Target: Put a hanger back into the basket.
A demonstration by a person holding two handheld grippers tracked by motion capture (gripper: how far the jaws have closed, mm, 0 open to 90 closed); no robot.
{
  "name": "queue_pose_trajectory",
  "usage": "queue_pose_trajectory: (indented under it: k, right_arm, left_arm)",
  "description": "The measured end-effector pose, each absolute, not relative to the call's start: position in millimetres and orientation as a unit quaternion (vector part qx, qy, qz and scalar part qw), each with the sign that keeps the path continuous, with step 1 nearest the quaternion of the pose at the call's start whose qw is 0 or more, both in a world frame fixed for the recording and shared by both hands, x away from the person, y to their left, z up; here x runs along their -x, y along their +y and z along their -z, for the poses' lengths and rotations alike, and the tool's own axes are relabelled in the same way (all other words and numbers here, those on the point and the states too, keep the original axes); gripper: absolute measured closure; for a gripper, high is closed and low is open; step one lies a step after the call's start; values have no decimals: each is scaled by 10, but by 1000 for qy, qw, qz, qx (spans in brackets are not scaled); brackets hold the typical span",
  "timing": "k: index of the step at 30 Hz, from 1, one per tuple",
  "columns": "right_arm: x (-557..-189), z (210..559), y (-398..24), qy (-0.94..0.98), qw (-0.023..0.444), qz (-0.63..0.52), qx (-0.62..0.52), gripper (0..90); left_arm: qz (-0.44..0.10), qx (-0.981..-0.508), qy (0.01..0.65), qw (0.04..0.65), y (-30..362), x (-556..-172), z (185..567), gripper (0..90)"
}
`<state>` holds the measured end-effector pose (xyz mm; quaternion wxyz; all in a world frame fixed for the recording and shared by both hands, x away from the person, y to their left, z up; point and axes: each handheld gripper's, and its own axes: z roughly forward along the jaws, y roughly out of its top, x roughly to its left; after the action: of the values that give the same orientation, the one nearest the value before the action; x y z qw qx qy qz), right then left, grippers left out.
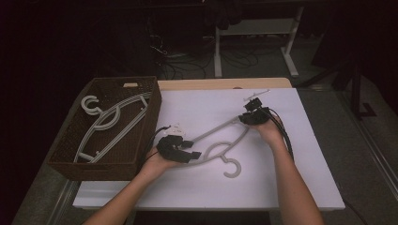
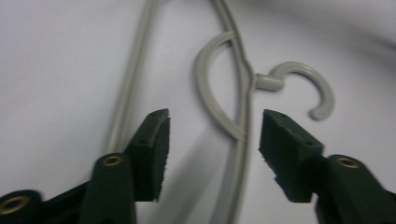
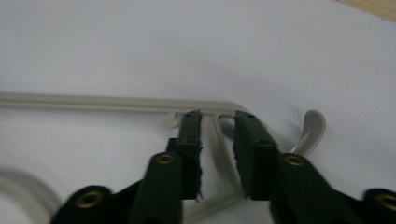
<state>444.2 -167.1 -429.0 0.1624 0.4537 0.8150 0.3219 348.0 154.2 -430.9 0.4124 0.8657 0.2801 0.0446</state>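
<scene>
At the left of the high view: a basket [image 1: 123,161] with grey hangers [image 1: 112,122] inside. Just right of it, lower centre: left gripper [image 1: 191,149], jaws apart, straddling the loose hanger's [image 1: 220,145] arm near the neck without pressing it. Flat on the white table [image 1: 281,187], that hanger, hook [image 1: 232,168] toward the bottom of the frame. Right of centre, higher up: right gripper [image 1: 247,118] at the hanger's far end, jaws slightly parted round the thin arm there, small gaps either side, not clamped.
</scene>
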Motion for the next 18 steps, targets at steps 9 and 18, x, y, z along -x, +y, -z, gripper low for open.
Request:
queue_pose_trajectory:
  k: [9, 18]
  right_arm:
    - [-3949, 4224, -1729, 816, 140, -349, -440, 424]
    - [-3507, 4202, -1761, 817, 128, -369, -425, 246]
  left_arm:
    - [-70, -866, 298, 395, 1580, -3537, 4317, 830]
    - [-127, -862, 332, 362, 1548, -3723, 4343, 900]
